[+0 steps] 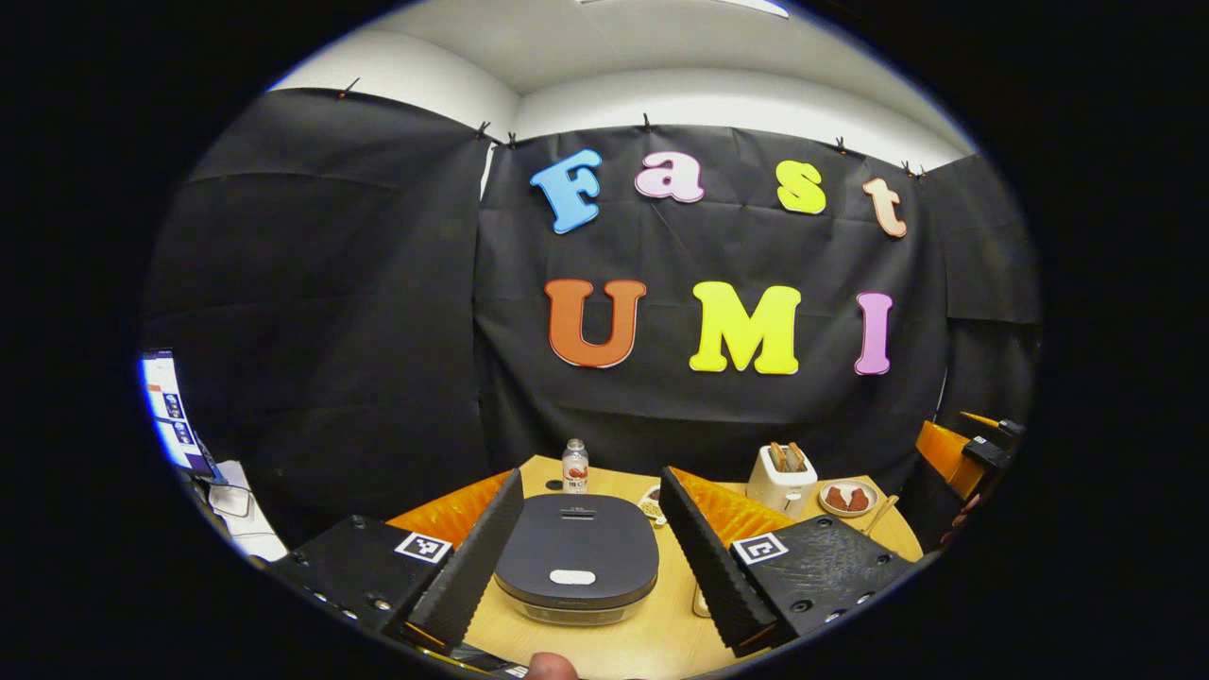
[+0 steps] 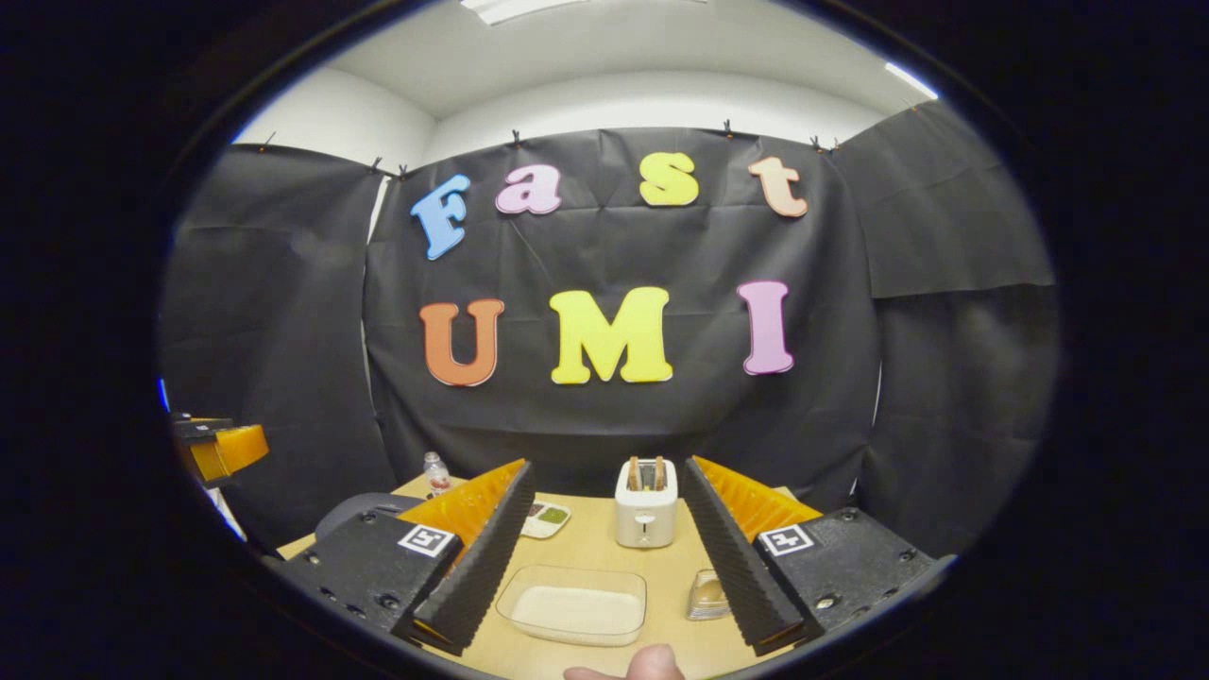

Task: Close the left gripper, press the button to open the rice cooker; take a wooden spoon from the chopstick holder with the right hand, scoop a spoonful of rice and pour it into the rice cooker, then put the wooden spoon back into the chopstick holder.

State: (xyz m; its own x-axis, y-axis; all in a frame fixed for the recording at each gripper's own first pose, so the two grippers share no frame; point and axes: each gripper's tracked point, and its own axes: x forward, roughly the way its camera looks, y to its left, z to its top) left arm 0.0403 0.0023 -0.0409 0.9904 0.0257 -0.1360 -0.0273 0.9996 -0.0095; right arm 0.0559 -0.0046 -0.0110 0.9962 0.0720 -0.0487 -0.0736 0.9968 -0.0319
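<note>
Tabletop (image 1: 661, 633): light wood, lower part of both frames, carrying every item below.
Rice cooker (image 1: 576, 559): dark, flat-topped, lid down, lower centre of the left gripper view. A pale oval button (image 1: 572, 576) sits on the lid's near edge. In the right gripper view its rounded dark back shows at lower left.
Left tongs (image 1: 587, 557): spread wide, holding nothing; the cooker lies straight ahead, framed between the two fingers, button on the centre line.
Right tongs (image 2: 602, 552): spread wide, holding nothing, pointing at the toaster.
Rice tray (image 2: 573, 604): clear shallow container of white rice, low between the right tongs, nearest item to them.
Toaster (image 2: 646, 502): white, upright, slices in its slots, centre of the right gripper view beyond the tray.
Small items: a bottle (image 1: 575, 466) behind the cooker; a plate of brown food (image 1: 847, 498) at right with a wooden stick-like handle (image 1: 880, 515) beside it, too small to confirm as the spoon. A small clear container (image 2: 706, 595) stands right of the tray; whether it is the chopstick holder cannot be told.
Stage, judged: opening step not yet done; lid shut, left tongs not yet closed.
Governing relation, judged: the button lies dead ahead and below the left tongs, which are the nearer pair. They need to narrow first, then go forward and down onto the lid's near edge.
Risk, judged: pressing off the button would only push the lid.
</note>
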